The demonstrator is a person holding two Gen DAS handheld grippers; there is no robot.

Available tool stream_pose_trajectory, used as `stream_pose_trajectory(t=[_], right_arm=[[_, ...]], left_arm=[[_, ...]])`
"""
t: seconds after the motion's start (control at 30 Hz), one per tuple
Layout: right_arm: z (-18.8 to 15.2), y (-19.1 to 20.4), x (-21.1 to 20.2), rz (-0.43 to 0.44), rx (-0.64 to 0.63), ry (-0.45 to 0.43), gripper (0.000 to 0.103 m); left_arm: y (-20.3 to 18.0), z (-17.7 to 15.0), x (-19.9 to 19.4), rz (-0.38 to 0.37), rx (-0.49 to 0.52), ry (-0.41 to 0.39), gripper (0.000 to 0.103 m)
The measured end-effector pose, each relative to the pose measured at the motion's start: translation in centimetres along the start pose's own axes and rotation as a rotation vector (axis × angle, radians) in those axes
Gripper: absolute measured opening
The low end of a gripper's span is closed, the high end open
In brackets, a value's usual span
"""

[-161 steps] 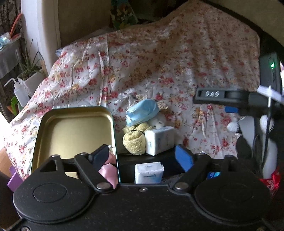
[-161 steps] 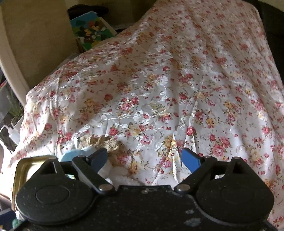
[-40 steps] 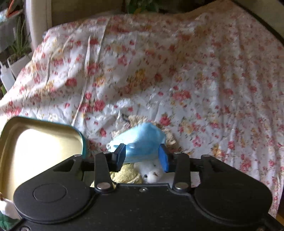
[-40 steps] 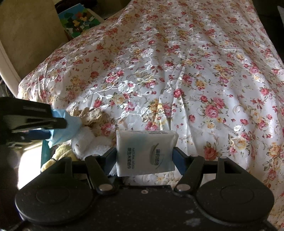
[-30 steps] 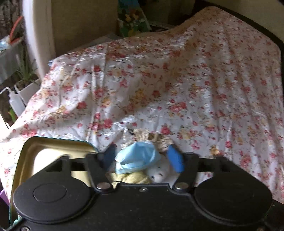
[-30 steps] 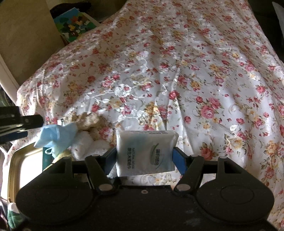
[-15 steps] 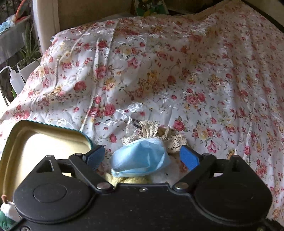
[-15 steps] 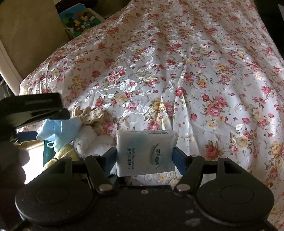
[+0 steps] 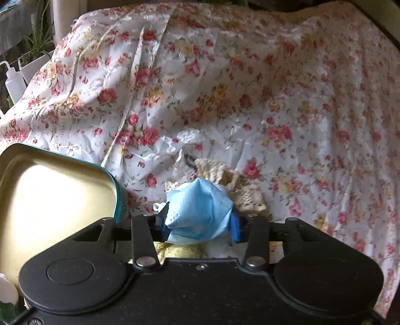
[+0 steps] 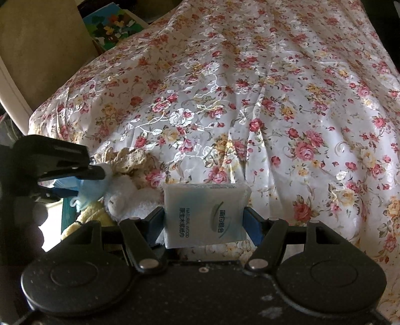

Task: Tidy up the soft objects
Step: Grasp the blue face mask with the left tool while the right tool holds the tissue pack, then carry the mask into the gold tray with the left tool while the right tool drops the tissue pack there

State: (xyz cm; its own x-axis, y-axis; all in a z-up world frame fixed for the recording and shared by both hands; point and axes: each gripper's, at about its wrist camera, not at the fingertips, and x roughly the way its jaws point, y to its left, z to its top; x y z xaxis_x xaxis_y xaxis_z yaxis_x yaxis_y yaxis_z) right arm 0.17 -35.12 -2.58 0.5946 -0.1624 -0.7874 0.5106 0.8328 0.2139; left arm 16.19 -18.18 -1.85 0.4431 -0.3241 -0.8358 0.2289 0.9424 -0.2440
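Note:
My left gripper (image 9: 198, 223) is shut on a crumpled light-blue face mask (image 9: 200, 212), just above a pile of soft things: a yellow towel (image 9: 180, 250), a white plush toy (image 10: 125, 197) and a beige lace piece (image 9: 240, 185). The left gripper also shows at the left of the right wrist view (image 10: 90, 180), pinching the mask (image 10: 92, 190). My right gripper (image 10: 206, 220) is shut on a white tissue pack (image 10: 205, 212) and holds it upright, to the right of the pile. An open tin with a gold inside (image 9: 50, 190) stands left of the pile.
A floral cloth (image 10: 275, 100) covers the whole surface. A white squeeze bottle (image 9: 13, 82) and potted plants (image 9: 37, 45) stand beyond the left edge. A colourful picture book (image 10: 112, 22) leans at the back left. A pink-white object (image 9: 7, 290) sits at the lower left.
My left gripper was open around the blue mask half a second ago and has now shut on it. The right gripper has kept its hold on the tissue pack, hardly moving.

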Motion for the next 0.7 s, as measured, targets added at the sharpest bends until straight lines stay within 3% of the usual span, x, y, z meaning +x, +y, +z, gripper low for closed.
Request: stream_pose_trajectory(t=[0.33,0.53,0.7], right_arm=[[0.3,-0.9,-0.2,-0.002,0.047,-0.006,0.067],[0.3,-0.8,-0.2,0.003,0.055,-0.005,0.067],[0.2,-0.3,-0.1,0.0,0.042,-0.001,0.067]], left_arm=[[-0.7,-0.3,-7.4,-0.041,0.141,-0.128,0.044],[1.9,-0.4,-11.0,-0.072,0.095,-0.134,0.044],[4.6,-0.6,-13.5,-0.028,0.065,-0.152,0.044]])
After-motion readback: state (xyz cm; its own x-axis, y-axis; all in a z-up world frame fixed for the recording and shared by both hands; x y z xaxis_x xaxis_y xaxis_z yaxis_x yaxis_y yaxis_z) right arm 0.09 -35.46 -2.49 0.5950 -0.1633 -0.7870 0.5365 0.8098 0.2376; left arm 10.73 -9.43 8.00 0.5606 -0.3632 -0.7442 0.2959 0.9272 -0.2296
